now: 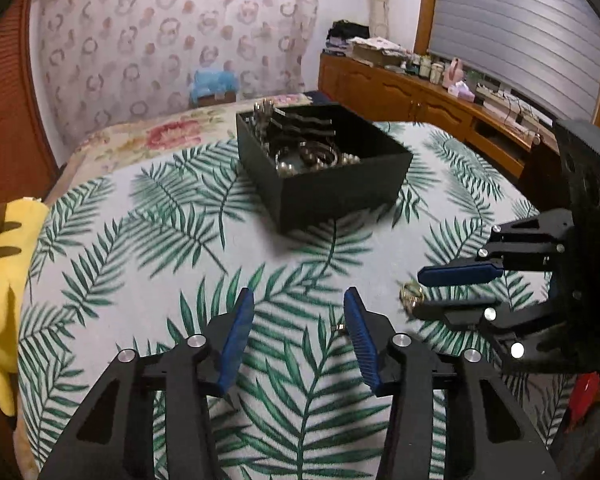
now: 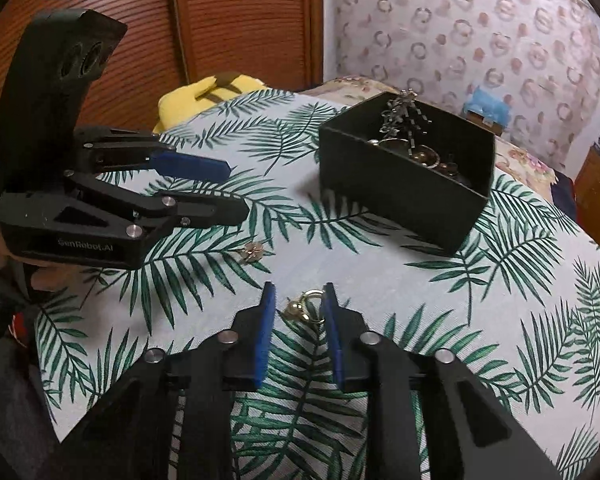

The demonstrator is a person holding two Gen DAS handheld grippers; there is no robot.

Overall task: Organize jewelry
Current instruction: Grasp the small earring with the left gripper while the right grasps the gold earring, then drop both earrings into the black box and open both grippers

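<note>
A black open box (image 1: 340, 176) holding several metal jewelry pieces stands on the leaf-print cloth; it also shows in the right wrist view (image 2: 400, 192). My right gripper (image 2: 298, 302) is open, its fingers on either side of a gold ring piece (image 2: 306, 306) lying on the cloth; in the left wrist view that piece (image 1: 411, 295) sits between the right gripper's fingertips (image 1: 428, 276). My left gripper (image 1: 300, 308) is open and empty, just above the cloth. A small gold earring (image 2: 253, 251) lies near it, seen by the left blue pad (image 1: 340, 327).
The table's leaf-print cloth (image 1: 140, 240) slopes off at its edges. A yellow plush toy (image 1: 4, 280) sits at the left edge. A bed with floral cover (image 1: 160, 136) is behind, and a wooden cabinet (image 1: 420, 96) with clutter runs along the right.
</note>
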